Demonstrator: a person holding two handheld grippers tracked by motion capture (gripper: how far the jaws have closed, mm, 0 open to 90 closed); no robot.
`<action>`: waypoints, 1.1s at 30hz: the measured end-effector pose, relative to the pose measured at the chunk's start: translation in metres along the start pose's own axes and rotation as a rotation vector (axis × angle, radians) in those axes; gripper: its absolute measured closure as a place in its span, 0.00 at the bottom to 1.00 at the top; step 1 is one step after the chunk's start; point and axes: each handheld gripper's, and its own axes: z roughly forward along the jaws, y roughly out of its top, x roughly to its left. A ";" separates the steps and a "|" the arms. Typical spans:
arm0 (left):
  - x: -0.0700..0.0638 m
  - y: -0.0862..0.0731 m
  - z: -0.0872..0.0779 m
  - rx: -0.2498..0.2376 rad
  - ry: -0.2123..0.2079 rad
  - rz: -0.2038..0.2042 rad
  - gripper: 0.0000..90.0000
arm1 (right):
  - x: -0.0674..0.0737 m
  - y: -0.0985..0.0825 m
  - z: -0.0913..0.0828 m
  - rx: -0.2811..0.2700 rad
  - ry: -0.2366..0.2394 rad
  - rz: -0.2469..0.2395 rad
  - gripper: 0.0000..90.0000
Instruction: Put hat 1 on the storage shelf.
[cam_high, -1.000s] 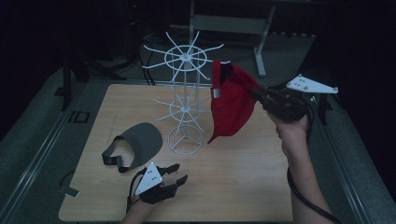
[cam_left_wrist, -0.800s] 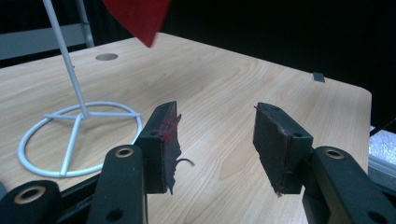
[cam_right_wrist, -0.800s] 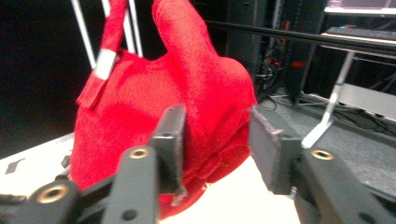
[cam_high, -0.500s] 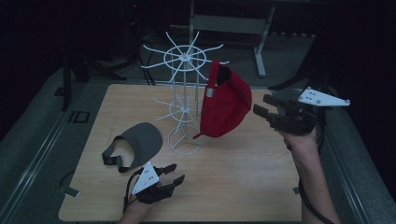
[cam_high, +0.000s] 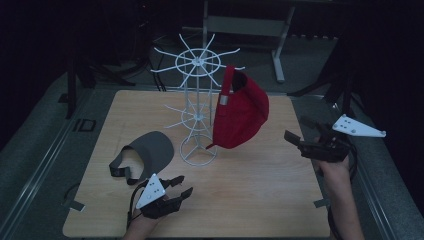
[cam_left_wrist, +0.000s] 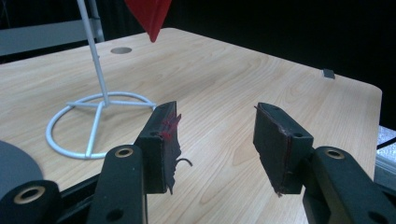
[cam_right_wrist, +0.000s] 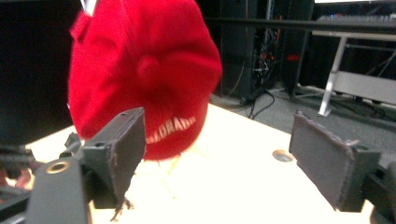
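A red cap (cam_high: 240, 112) hangs by its back strap from an upper arm of the white wire rack (cam_high: 197, 65). It hangs free, just ahead of my right gripper (cam_right_wrist: 217, 140), where it looks blurred (cam_right_wrist: 144, 79). That right gripper (cam_high: 296, 129) is to the right of the cap near the table's right edge. Its jaws have just been opening, they stand open, and nothing is between them. A grey visor (cam_high: 150, 150) lies on the table left of the rack's base. My left gripper (cam_high: 184, 185) rests low near the front edge, open and empty (cam_left_wrist: 215, 116).
The rack's ring base (cam_left_wrist: 93, 116) stands on the wooden table (cam_high: 260, 190), just ahead of the left jaws. The cap's brim tip (cam_left_wrist: 149, 16) hangs above it. Dark floor, cables and a metal frame lie beyond the table's far edge.
The right gripper let go of the red cap, opened, and drew back to the right and down. The cap now hangs from the rack on its own. The left gripper stayed put.
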 end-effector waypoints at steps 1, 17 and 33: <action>0.000 -0.001 -0.001 -0.002 -0.002 -0.004 0.56 | -0.002 -0.007 -0.001 0.002 -0.009 0.008 0.20; 0.010 -0.014 -0.012 0.022 0.014 -0.024 0.55 | -0.009 -0.087 -0.003 0.066 -0.123 0.029 0.22; 0.015 -0.023 -0.019 0.040 0.034 -0.025 0.55 | -0.031 -0.180 -0.014 0.200 -0.355 0.089 0.20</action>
